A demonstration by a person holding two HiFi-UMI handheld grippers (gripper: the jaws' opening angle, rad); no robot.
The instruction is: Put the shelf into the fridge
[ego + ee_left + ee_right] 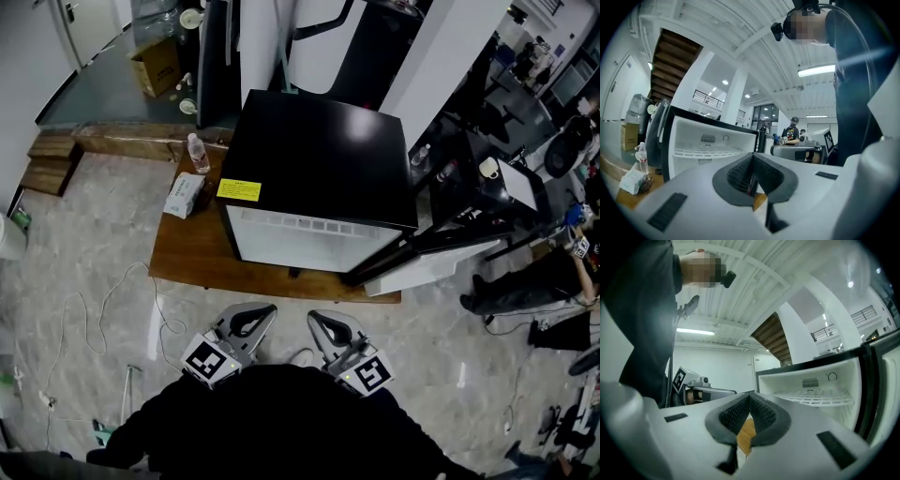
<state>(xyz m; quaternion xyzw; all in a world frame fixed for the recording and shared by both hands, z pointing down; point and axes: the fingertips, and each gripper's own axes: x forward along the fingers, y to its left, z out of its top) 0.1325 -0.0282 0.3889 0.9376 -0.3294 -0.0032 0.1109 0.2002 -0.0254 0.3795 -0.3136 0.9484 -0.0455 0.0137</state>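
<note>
- The left tongs (752,160) are pressing their ribbed pads together with nothing between them. They are hanging low in front of the fridge (319,159), close to the person's body.
- The right tongs (749,399) are doing the same: pads meeting, nothing caught in them, pointing level toward the open compartment.
- The shelf (710,152) is lying inside the fridge, a white wire grid spanning the upper part of the white compartment. It seems to be sitting level, well apart from both tongs.
- The door (441,253) is standing open to the right, and the fridge is resting on a low wooden platform (187,258) on the floor.
- Judging by its thin wires, the shelf is likely handling as light and stiff. The coated wire is probably slick under the pads, and a grip at one corner alone is likely to tip it.
- If it is needing reseating, the front rail is looking like the best hold. One pair of tongs near each end would be keeping it flat as it slides on its ledges.
- The placing looks finished, as far as can be judged.
</note>
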